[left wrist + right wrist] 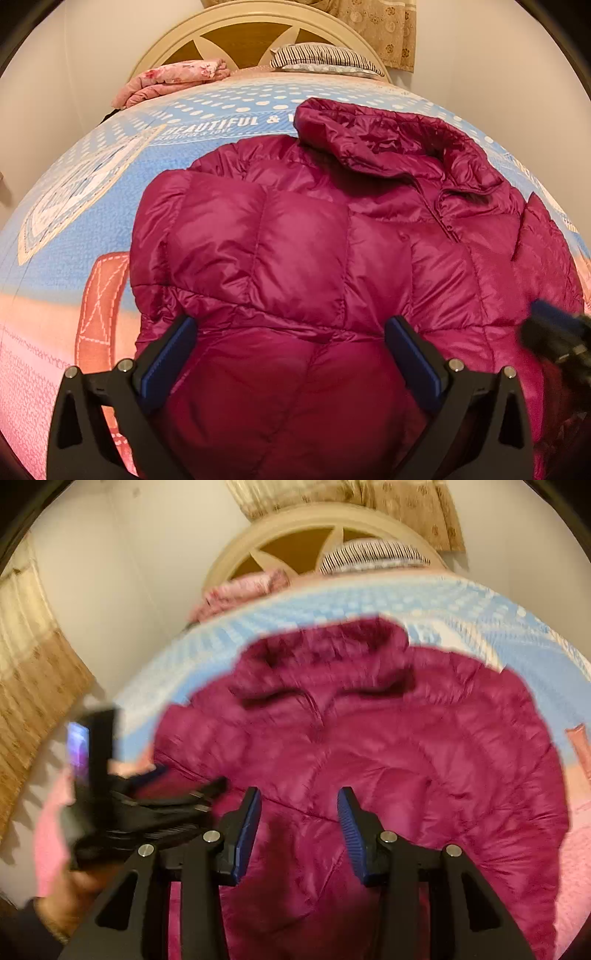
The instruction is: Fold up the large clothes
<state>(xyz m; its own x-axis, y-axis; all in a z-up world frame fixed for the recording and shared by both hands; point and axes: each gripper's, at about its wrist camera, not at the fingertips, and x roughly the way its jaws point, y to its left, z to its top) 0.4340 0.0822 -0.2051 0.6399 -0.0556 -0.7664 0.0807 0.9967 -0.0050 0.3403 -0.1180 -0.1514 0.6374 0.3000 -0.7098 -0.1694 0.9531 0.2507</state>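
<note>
Jacket (295, 258) under both open tools; only right view shows curtain (33, 686).

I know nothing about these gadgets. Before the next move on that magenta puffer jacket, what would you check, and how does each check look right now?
1. Left gripper open, holding nothing: ok.
2. Right gripper open, holding nothing: ok.
3. Jacket lies spread on the bed: ok.
4. Hood laid out flat: not ok, it is bunched at the collar.
5. Front zipper closed all the way down: cannot tell.
6. Right wrist view sharp enough to aim by: not ok, it is blurred.
</note>
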